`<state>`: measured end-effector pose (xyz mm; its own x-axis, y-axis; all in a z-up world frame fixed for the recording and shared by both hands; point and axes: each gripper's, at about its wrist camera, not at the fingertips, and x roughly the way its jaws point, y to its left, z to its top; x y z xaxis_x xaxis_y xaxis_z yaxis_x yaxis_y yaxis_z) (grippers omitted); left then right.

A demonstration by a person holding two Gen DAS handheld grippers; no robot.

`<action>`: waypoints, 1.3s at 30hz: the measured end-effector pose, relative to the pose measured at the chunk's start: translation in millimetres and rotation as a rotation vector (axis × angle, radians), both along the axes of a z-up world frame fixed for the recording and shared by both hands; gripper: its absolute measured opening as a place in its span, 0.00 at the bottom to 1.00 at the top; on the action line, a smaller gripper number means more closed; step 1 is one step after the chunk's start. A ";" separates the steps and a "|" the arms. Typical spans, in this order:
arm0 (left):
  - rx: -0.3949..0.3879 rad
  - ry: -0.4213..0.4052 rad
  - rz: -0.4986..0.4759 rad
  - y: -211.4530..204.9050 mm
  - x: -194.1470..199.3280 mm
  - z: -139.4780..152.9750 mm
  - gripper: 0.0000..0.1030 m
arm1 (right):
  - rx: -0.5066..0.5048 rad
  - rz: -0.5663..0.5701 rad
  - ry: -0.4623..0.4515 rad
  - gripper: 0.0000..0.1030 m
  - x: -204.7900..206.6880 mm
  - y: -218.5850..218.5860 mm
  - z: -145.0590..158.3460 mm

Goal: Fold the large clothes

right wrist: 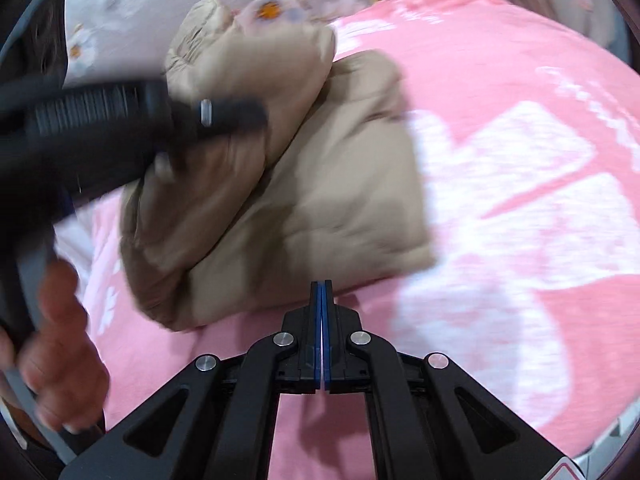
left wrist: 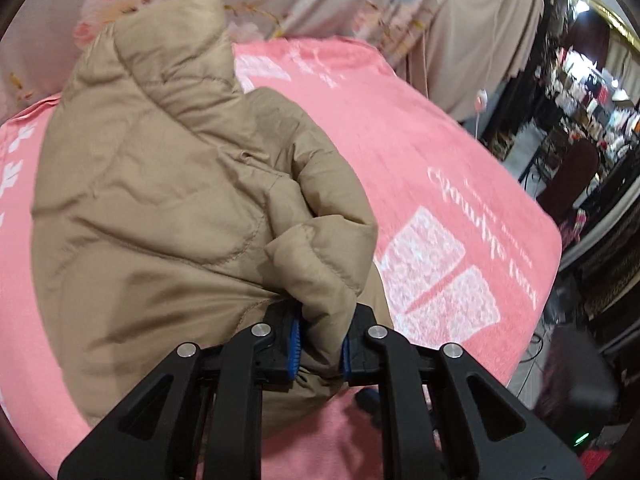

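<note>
On the pink blanket (right wrist: 500, 60) lay the tan coat (right wrist: 288, 184), bunched just ahead of both tongs: the left tongs (left wrist: 320, 344) pinched a puffy fold, while the right tongs (right wrist: 322, 300), nearest its front edge, were closed and held nothing.

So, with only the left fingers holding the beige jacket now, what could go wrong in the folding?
1. The left gripper pinches only a small puffy roll of the beige jacket; the padded fabric might slip out when pulled.
2. The right gripper is shut on nothing, beside the jacket's near edge, so the folded layers could spring open unsupported.
3. Dragging the jacket could wrinkle the pink blanket under it.
</note>
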<state>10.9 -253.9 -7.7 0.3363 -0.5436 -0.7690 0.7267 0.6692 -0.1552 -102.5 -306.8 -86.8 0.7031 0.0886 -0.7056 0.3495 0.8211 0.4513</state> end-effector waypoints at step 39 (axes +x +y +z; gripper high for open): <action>-0.266 -0.016 0.419 152.7 105.3 101.2 0.70 | 0.068 -0.021 -0.176 0.07 156.3 -62.0 123.4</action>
